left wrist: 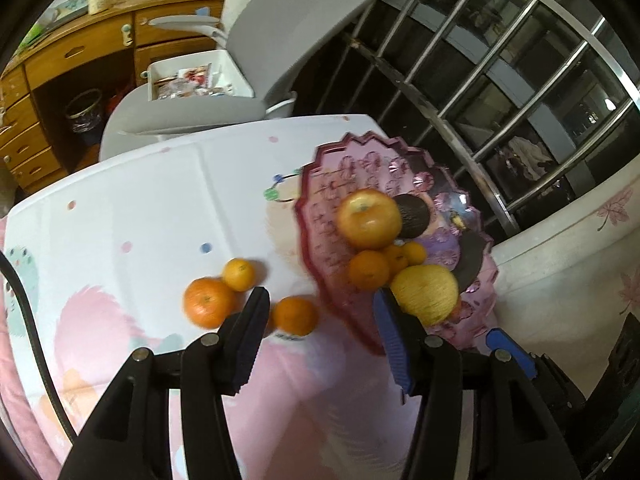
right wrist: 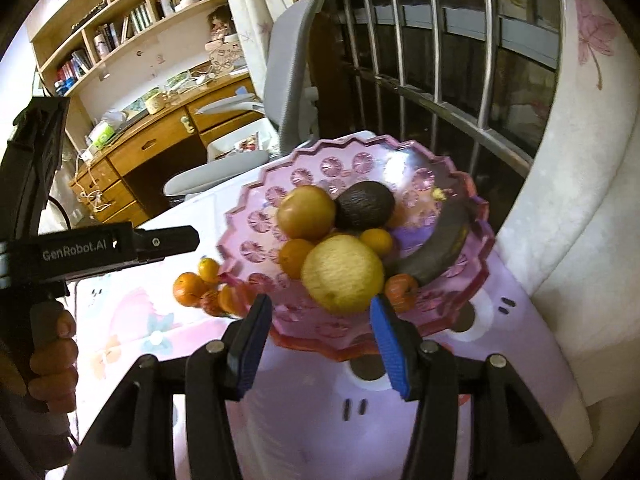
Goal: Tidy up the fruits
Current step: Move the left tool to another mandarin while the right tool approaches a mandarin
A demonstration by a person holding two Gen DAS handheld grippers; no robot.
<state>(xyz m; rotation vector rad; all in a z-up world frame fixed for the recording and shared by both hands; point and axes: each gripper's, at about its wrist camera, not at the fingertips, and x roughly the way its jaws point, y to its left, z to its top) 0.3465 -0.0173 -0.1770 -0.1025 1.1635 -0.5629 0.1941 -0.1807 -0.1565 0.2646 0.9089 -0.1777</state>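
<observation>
A pink scalloped fruit bowl (left wrist: 320, 216) (right wrist: 248, 220) stands on the table. It holds an apple (left wrist: 368, 218) (right wrist: 306, 212), a dark avocado (left wrist: 412, 216) (right wrist: 364, 204), a yellow pomelo (left wrist: 426, 292) (right wrist: 342, 274), a dark banana (right wrist: 436, 248) and small oranges (left wrist: 368, 270). Three oranges lie on the cloth left of the bowl: (left wrist: 208, 302), (left wrist: 239, 275), (left wrist: 296, 315); they show in the right wrist view (right wrist: 189, 289). My left gripper (left wrist: 320, 300) is open and empty, above the cloth between the loose oranges and the bowl. My right gripper (right wrist: 320, 306) is open and empty at the bowl's near rim. The left gripper's body (right wrist: 100, 248) shows in the right wrist view.
The table has a pink and white patterned cloth (left wrist: 140, 208). A grey office chair (left wrist: 280, 40) stands behind it, with a wooden desk (left wrist: 72, 60) and shelves (right wrist: 120, 20) beyond. A metal window grille (left wrist: 500, 60) and a white curtain (right wrist: 580, 200) are on the right.
</observation>
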